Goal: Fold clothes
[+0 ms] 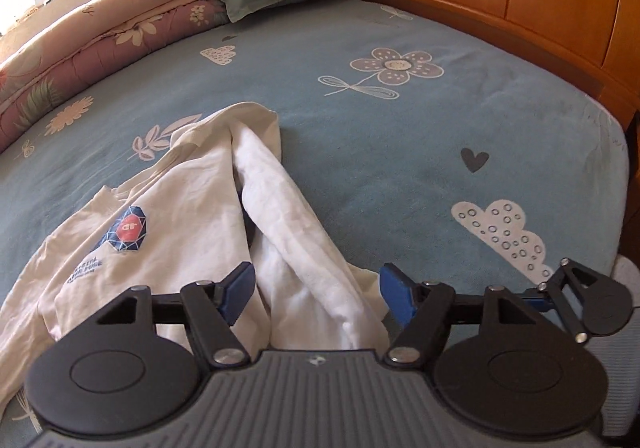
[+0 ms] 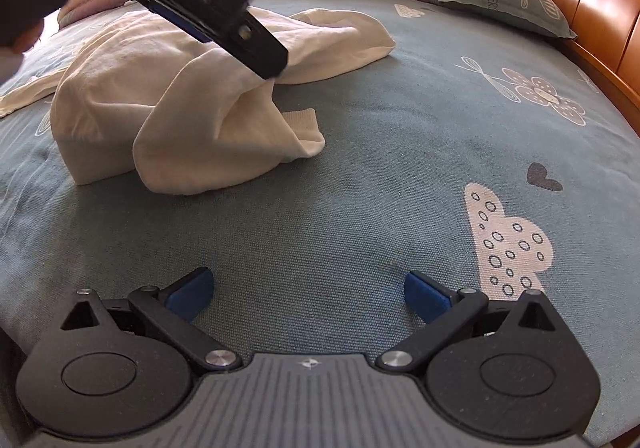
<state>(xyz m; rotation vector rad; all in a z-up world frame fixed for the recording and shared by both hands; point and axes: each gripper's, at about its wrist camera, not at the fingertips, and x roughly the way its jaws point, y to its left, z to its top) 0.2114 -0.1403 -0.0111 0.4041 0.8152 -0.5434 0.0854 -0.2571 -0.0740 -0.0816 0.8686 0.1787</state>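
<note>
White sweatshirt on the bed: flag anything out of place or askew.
The white sweatshirt lies bunched on the blue bedsheet, not flat: its sleeve is twisted across the body and runs between the open left gripper. Nothing looks damaged.

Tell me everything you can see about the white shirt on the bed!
The white shirt is cream-white, soft-looking cloth, with a blue and red badge and blue lettering on it. It lies crumpled and half bunched on the blue bed sheet, one ribbed cuff sticking out. The left gripper is right over it, jaws open with a fold of cloth between them.
</note>
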